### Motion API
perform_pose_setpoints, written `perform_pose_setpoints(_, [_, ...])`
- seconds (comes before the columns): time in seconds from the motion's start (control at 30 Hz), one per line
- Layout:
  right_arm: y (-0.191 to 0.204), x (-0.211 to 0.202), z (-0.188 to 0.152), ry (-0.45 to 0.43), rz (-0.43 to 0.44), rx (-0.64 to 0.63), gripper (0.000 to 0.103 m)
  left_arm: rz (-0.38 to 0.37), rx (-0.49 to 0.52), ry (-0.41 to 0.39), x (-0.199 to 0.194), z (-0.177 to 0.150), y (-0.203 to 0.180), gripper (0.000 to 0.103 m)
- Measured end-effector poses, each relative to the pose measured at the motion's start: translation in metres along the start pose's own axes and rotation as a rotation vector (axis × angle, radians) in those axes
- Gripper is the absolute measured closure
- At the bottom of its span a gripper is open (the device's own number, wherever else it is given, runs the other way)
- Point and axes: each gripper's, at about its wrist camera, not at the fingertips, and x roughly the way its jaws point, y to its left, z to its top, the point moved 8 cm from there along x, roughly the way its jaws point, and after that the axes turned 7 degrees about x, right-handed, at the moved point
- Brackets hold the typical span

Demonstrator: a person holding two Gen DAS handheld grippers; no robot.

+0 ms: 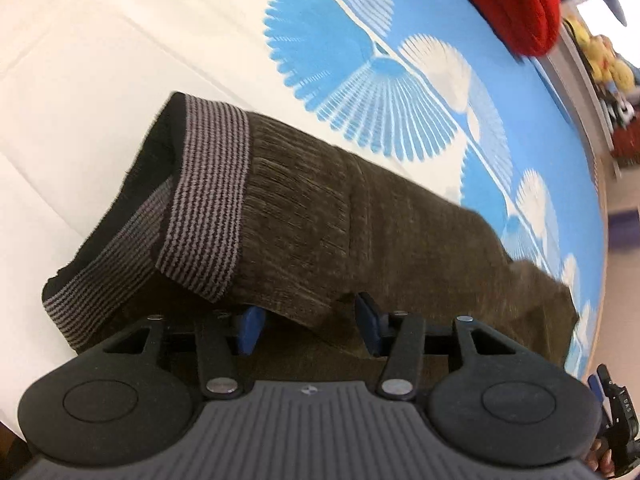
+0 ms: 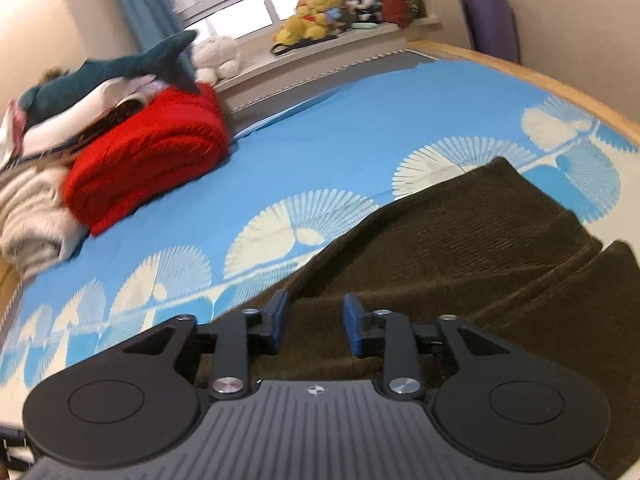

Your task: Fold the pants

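Dark brown corduroy pants (image 1: 360, 216) lie folded lengthwise on the bed, with a grey-and-black striped waistband (image 1: 208, 204) at the left end. My left gripper (image 1: 310, 326) is open, its blue pads either side of the pants' near folded edge, close to the waistband. In the right wrist view the leg end of the pants (image 2: 480, 248) lies folded over itself. My right gripper (image 2: 314, 324) is open, its blue pads just above the near edge of the fabric.
The bed has a blue and cream fan-pattern sheet (image 2: 340, 140). A folded red knit (image 2: 148, 156) and a pile of clothes with a plush shark (image 2: 100, 76) sit at the far left. Plush toys (image 2: 312, 12) line the windowsill. The bed's wooden edge (image 2: 560, 80) runs on the right.
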Motion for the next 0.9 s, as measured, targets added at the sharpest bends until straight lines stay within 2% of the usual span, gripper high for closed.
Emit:
perform_pose_setpoints(0.1, [-0.018,0.033,0.009,0.016,-0.008,0.101,0.068,0.033,-0.042,0.002,0.002,0.0,0.006,0.055])
perform_pose_setpoints(0.2, [-0.033,0.064,0.017,0.021,-0.001,0.188,0.065,0.044,-0.109,0.007,0.002,-0.002,0.016,0.056])
perform_pose_setpoints(0.27, [-0.038,0.086,0.021,0.036,0.025,0.243,0.06,0.054,-0.143,-0.003,0.0,0.0,0.021,0.056])
perform_pose_setpoints(0.37, [-0.037,0.12,0.021,0.067,0.076,0.32,0.059,0.061,-0.182,-0.021,-0.004,0.003,0.027,0.056])
perform_pose_setpoints(0.57, [-0.016,0.181,0.017,0.117,0.069,0.328,0.057,0.065,-0.195,-0.031,-0.005,0.008,0.031,0.056])
perform_pose_setpoints(0.63, [-0.01,0.194,0.013,0.133,0.063,0.314,0.057,0.076,-0.18,-0.037,-0.006,0.008,0.031,0.063])
perform_pose_setpoints(0.7, [-0.005,0.204,0.01,0.14,0.043,0.298,0.057,0.091,-0.157,-0.041,-0.007,0.008,0.029,0.075])
perform_pose_setpoints(0.73, [-0.003,0.208,0.009,0.14,0.03,0.29,0.058,0.096,-0.137,-0.046,-0.008,0.008,0.027,0.078])
perform_pose_setpoints(0.8, [-0.002,0.21,0.009,0.131,0.002,0.273,0.077,0.106,-0.101,-0.052,-0.01,0.009,0.022,0.082])
perform_pose_setpoints(0.83, [-0.002,0.21,0.01,0.127,-0.021,0.262,0.091,0.108,-0.087,-0.056,-0.011,0.01,0.021,0.083])
perform_pose_setpoints(0.87, [-0.002,0.208,0.011,0.117,-0.034,0.26,0.098,0.112,-0.069,-0.065,-0.013,0.01,0.019,0.084])
perform_pose_setpoints(0.9, [-0.004,0.204,0.014,0.107,-0.029,0.268,0.099,0.116,-0.057,-0.07,-0.015,0.009,0.018,0.084])
